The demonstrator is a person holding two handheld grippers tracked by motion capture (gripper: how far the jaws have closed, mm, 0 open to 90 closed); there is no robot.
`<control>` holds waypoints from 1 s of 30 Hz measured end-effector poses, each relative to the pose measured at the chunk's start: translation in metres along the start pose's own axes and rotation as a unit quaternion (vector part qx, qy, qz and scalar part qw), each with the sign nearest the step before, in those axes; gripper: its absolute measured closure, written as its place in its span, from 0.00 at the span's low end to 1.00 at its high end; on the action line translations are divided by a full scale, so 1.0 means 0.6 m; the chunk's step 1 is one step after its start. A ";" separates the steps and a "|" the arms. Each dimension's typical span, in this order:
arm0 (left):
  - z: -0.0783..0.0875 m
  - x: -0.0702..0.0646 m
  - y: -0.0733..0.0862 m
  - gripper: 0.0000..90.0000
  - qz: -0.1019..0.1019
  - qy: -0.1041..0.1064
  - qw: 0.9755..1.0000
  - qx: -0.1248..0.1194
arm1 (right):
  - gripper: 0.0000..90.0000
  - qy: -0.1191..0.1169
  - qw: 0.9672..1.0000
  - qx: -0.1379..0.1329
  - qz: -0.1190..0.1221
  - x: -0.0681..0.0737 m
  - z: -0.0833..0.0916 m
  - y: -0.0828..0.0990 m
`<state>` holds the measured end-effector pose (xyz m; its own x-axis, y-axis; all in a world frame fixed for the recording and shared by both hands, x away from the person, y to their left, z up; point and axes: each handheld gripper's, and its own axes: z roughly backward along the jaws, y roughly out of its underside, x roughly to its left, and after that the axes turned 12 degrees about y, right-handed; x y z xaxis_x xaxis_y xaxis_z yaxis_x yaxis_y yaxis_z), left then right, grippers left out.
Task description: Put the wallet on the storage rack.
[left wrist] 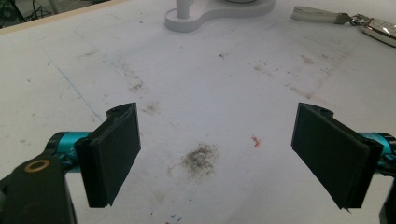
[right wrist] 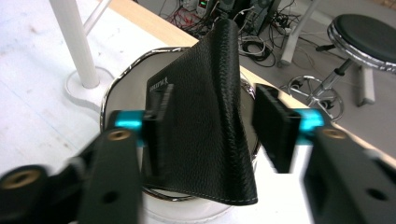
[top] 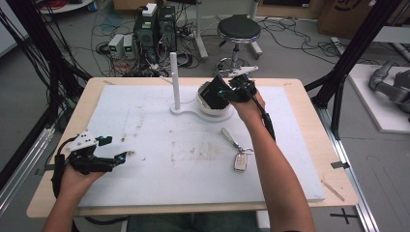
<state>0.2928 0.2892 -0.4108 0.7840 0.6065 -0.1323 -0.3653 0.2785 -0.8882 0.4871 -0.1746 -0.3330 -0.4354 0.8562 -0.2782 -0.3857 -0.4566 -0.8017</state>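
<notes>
We are releasing a black leather wallet [right wrist: 205, 116] into the chrome-rimmed bowl [right wrist: 112, 93] of the white stand [top: 176, 108] at the counter's [top: 300, 92] far side. Our right gripper [right wrist: 212, 121] is standing parted around the wallet, one pad near it, the other clear. We are judging it light, soft and floppy, its grain offering grip; the folded spine is looking best to pinch. The post [top: 174, 79] is crowding one side. Our left gripper [left wrist: 215, 156] is idling released over bare board; the key fob [top: 240, 161] is lying apart.
</notes>
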 end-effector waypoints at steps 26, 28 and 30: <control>-0.021 0.000 -0.017 0.17 -0.006 0.010 1.000 -0.016 | 0.33 -0.015 0.997 -0.069 -0.038 -0.058 0.144 0.090; -0.025 0.002 -0.019 0.17 -0.006 0.011 1.000 -0.018 | 0.32 -0.016 0.996 -0.070 -0.046 -0.063 0.150 0.105; -0.029 0.003 -0.022 0.17 -0.008 0.013 1.000 -0.023 | 0.32 -0.024 0.996 -0.069 -0.054 -0.063 0.155 0.117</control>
<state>0.3080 0.2739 -0.4068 0.8026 0.5822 -0.1299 -0.3307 0.2529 -0.9092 0.4010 -0.2616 -0.3295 -0.4368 0.8845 -0.1639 -0.3183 -0.3224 -0.8915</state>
